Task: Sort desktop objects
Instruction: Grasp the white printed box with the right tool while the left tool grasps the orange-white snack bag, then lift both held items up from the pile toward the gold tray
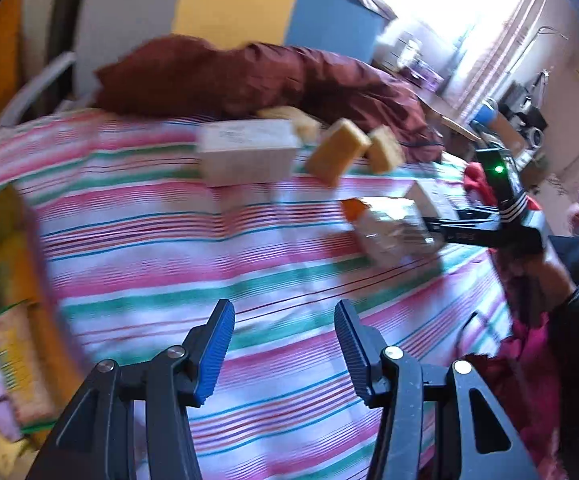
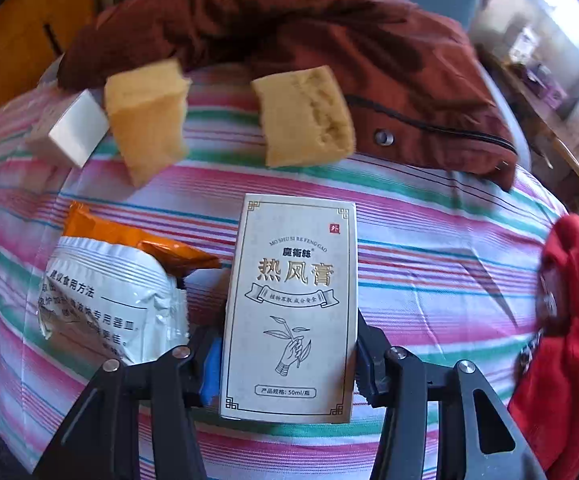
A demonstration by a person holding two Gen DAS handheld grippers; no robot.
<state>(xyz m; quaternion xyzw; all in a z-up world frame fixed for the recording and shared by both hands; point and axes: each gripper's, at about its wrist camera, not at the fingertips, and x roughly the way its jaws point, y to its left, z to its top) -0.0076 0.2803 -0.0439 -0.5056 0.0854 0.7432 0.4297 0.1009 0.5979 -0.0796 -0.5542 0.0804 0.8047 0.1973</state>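
A person's right gripper (image 2: 289,364) clamps a cream ointment box (image 2: 291,308) printed with gold Chinese characters and a line drawing of a hand holding a sprig, its fingers (image 2: 210,368) pressed against both long sides of the carton. The box stands upright in the grip, above a bed sheet (image 2: 429,260) striped in pink, green and white. Just to its left lies a white sachet (image 2: 109,300) printed with black text, partly covering an orange packet (image 2: 137,240). Farther back, two yellow sponge blocks (image 2: 149,120) (image 2: 307,118) rest near the edge of a rust-brown jacket (image 2: 289,36), with a small white box (image 2: 75,134) touching the left sponge. A red garment (image 2: 569,320) lies at the right edge of the bed.

In the left wrist view, blurred by motion, the left gripper (image 1: 285,344) hangs over the striped sheet with its blue-padded fingers (image 1: 217,352) spread apart and nothing between them. Across the bed the right gripper (image 1: 441,224) is visible from the side, beside the white sachet (image 1: 389,228). Behind these sit a pale rectangular box (image 1: 247,152) and the sponge blocks (image 1: 337,150), in front of the brown jacket (image 1: 249,76). A yellow-sided container (image 1: 17,280) holding packets appears at the left edge, its contents too smeared to identify.
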